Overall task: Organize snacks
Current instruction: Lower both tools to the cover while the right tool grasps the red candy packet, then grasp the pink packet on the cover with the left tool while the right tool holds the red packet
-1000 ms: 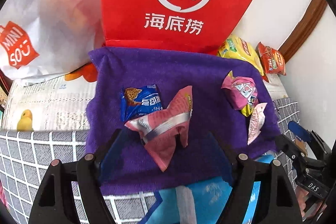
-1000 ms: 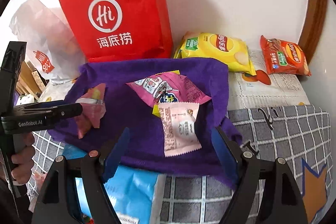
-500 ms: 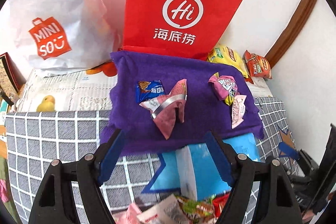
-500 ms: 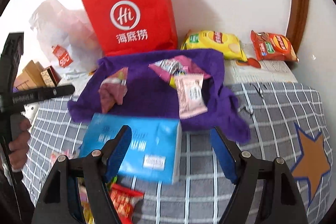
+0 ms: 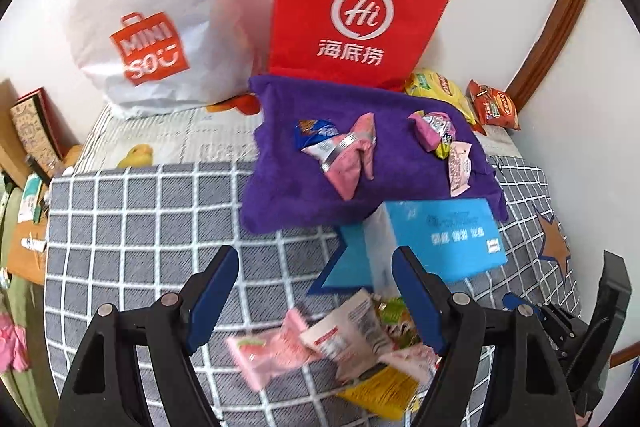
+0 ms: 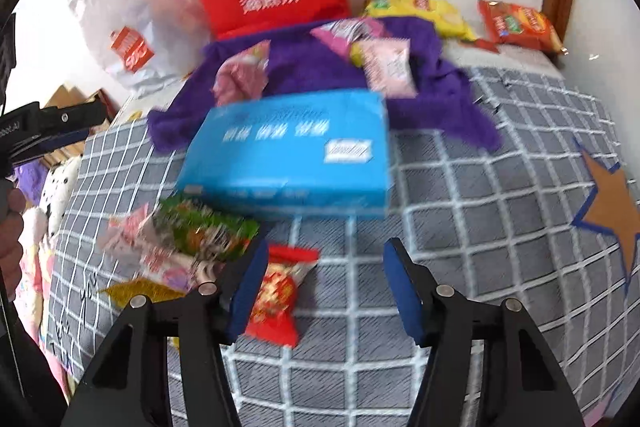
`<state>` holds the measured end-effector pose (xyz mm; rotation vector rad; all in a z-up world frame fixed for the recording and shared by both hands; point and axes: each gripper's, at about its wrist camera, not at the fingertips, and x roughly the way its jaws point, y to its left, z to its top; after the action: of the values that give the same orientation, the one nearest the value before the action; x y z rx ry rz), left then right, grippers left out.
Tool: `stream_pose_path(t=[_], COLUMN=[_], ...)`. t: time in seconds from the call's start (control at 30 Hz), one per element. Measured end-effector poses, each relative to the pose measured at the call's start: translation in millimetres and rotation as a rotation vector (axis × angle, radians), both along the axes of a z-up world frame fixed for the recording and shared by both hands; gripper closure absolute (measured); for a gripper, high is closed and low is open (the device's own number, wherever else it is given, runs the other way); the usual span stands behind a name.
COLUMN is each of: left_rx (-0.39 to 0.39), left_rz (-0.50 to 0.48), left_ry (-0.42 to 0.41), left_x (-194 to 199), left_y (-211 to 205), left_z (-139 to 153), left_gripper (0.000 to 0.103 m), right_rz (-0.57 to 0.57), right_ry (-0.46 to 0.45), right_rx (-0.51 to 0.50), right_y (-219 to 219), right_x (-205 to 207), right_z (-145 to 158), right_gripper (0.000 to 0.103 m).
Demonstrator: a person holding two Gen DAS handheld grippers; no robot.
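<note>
- Left tool point(image 5: 316, 291) wide, empty, over pile of snack packets point(image 5: 340, 347).
- Right tool point(image 6: 322, 287) closing, nothing pinched, red packet point(image 6: 280, 291) beside left pad.
- Blue tissue box point(image 6: 288, 155) touching purple towel point(image 6: 320, 67).

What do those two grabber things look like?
Both look alike: the left gripper and the right gripper have black plastic frames with silver screws, and two fingers padded in dark blue. White lettering marks the left gripper's black side, seen from the right wrist camera.
</note>
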<state>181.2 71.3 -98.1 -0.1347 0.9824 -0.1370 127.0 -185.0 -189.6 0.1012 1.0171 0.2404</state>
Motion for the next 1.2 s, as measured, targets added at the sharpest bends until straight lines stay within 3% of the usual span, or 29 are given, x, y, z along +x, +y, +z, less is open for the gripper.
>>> stream_pose_path(t=[0.27,0.47,0.57,0.77,0.9,1.1,1.2], left_rx=[0.019,0.023,0.015,0.028,0.049,0.057,0.038], left_rz=[0.02,0.048,0.059,0.058,0.052,0.048,0.047], left_ry=[0.015,0.032,0.038,0.057,0.074,0.125,0.142], left_x=[-27,-41,-45,-45,-43,-38,-33], left_y=[20,33,37,35,32,28,23], left_z=[-12,-19,-22,-38,-52,-80,-89], left_gripper=[0.026,0.026,0.026,0.026,0.026,0.026,0.026], right_rz=[0.029,0.009,0.035,0.039,0.023,0.026,0.027], right_ry=[0.041,0.054,0.07,0.022,0.03,-0.002,-0.047], right_rx=[0.022,-0.043,-0.033,-0.081,-0.116,-0.056,-0.082], right_y=[26,37,34,12,-10,-19,-15], right_x=[-6,1,2,-15,-19,-22,-26], right_z=[-16,-30,-34,-21,-31,-41,-44], right_gripper=[0.043,0.044,0.062,0.062,0.062,0.059,0.057])
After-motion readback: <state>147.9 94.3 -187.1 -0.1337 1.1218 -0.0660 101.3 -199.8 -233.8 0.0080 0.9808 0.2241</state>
